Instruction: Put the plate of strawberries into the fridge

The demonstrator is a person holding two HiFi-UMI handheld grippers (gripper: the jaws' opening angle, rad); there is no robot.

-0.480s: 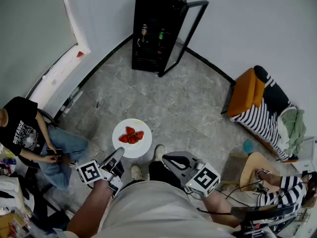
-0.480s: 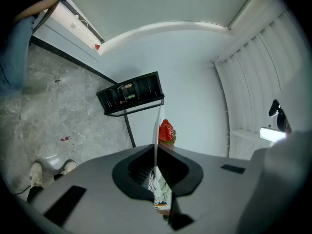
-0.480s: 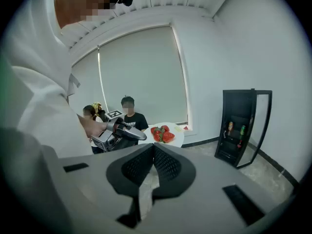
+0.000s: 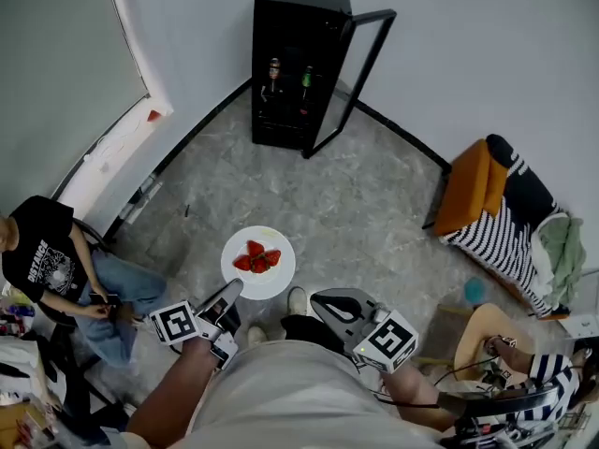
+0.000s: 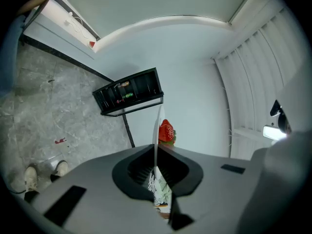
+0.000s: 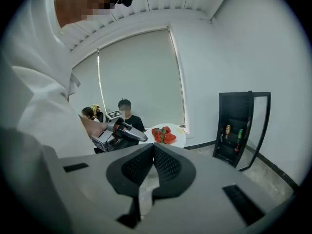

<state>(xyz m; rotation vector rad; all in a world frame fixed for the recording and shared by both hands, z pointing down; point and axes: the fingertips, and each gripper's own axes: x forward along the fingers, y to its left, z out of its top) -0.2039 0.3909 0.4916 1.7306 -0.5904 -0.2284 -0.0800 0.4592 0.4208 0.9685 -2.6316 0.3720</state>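
Note:
A white plate [image 4: 277, 279] with several red strawberries [image 4: 258, 258] hangs above the grey floor, my left gripper [image 4: 232, 293] shut on its near rim. In the left gripper view the plate [image 5: 157, 126] stands edge-on between the jaws of the left gripper [image 5: 156, 156], a strawberry [image 5: 166, 130] showing beyond it. The black fridge [image 4: 298, 62] stands against the far wall, its glass door [image 4: 354, 82] swung open to the right. My right gripper [image 4: 329, 299] is shut and empty, just right of the plate. In its own view the right gripper [image 6: 153, 149] shows closed jaws, the plate [image 6: 179, 136] and the fridge [image 6: 236, 128] ahead.
Bottles [image 4: 288, 71] stand inside the fridge. A seated person [image 4: 51, 265] is at the left. An orange and striped chair [image 4: 501, 199] stands at the right, and near a round wooden table [image 4: 482, 340] sits another person. A white ledge [image 4: 112, 152] runs along the left wall.
The plate and my left gripper sit slightly further right in the head view. The right gripper has hardly moved.

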